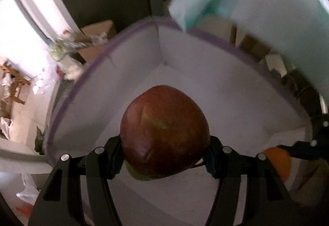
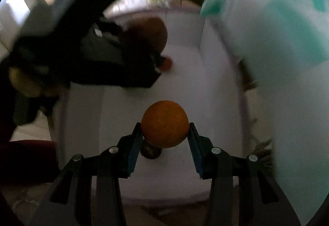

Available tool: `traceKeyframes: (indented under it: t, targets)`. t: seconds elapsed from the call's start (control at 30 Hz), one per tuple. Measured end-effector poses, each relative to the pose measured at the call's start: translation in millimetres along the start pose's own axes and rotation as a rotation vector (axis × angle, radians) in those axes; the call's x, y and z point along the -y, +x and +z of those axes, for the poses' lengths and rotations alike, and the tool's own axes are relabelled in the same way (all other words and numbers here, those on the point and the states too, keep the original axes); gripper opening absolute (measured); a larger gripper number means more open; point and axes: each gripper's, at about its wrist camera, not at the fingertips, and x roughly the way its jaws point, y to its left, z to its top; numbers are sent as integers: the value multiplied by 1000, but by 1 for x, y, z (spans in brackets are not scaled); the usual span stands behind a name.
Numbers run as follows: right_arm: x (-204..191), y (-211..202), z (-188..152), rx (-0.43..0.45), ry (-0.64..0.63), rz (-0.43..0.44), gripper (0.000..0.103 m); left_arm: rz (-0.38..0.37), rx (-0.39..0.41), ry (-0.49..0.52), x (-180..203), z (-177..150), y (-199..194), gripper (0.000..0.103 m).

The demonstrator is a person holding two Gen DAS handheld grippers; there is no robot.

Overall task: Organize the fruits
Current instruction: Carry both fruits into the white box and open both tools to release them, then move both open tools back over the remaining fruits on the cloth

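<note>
Two fruits are carried at once: a red apple [image 1: 164, 131] is pinched by the left gripper [image 1: 164, 156], an orange [image 2: 165, 124] by the right gripper [image 2: 165, 139]. Both are held pointing steeply down over the white fabric bin [image 1: 185, 44], its floor directly below, so neither hand looks clearly nearer.

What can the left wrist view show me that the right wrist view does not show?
Only the left wrist view: cardboard boxes and a wooden stand outside the bin.

Only the right wrist view: a small dark fruit on the bin floor under the orange.

Both: the white bin, the left hand-held gripper gripping a red apple, the right hand-held gripper gripping an orange.
</note>
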Motion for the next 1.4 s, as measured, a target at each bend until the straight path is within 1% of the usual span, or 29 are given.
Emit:
traceKeyframes:
  t: [0.03,0.13,0.27,0.37,0.47,0.57,0.6,0.67,0.73,0.77,0.83,0.9,1.0,1.07,1.1,1.13,1.2,1.27,1.3,1.33,1.4]
  targets:
    - [-2,11,3,-34,-11,-11,44,-10,-27,14,0,3,9,63]
    - [-6,31,8,-103,-46,-45,44,-18,-66,55,3,14,29,63]
    - [-6,47,15,-152,-49,-69,44,-47,-91,93,5,33,48,63]
    - [-3,60,19,-208,-38,-99,44,-89,-118,97,6,46,62,63]
    - [-1,71,22,-249,-28,-114,44,-95,-135,95,7,51,73,63]
    - [-2,76,22,-268,-21,-116,44,-98,-150,93,8,50,82,63]
    - [-9,78,23,-271,-20,-116,45,-95,-150,96,8,50,83,63]
    - [-9,77,24,-270,-14,-111,45,-76,-146,106,12,47,80,63]
    - [-8,76,29,-267,-13,-112,45,-74,-147,107,13,48,79,63]
    - [-8,75,28,-266,-14,-117,48,-73,-147,105,15,47,78,63]
    - [-12,74,30,-250,-9,-110,55,-69,-143,100,17,46,76,63]
    - [-9,69,27,-232,-2,-105,67,-65,-136,97,15,44,75,64]
    - [-9,59,20,-214,-4,-105,67,-70,-124,87,20,38,74,64]
    - [-9,49,12,-195,-15,-106,68,-82,-104,78,15,34,71,67]
    - [-10,44,12,-181,-23,-107,69,-84,-68,76,16,33,62,74]
    - [-12,40,12,-165,-32,-108,70,-82,-38,73,5,31,59,81]
    - [-17,20,8,-117,-54,-106,71,-69,13,47,-1,28,37,83]
    - [-25,-8,6,-45,-90,-91,72,-75,66,-9,-14,19,9,90]
    - [-28,-22,3,-9,-106,-76,72,-61,92,-43,-23,11,-8,96]
    - [-30,-39,1,32,-119,-53,72,-37,109,-61,-29,6,-19,96]
    - [-33,-81,-3,148,-131,25,74,34,158,-93,-43,-5,-48,96]
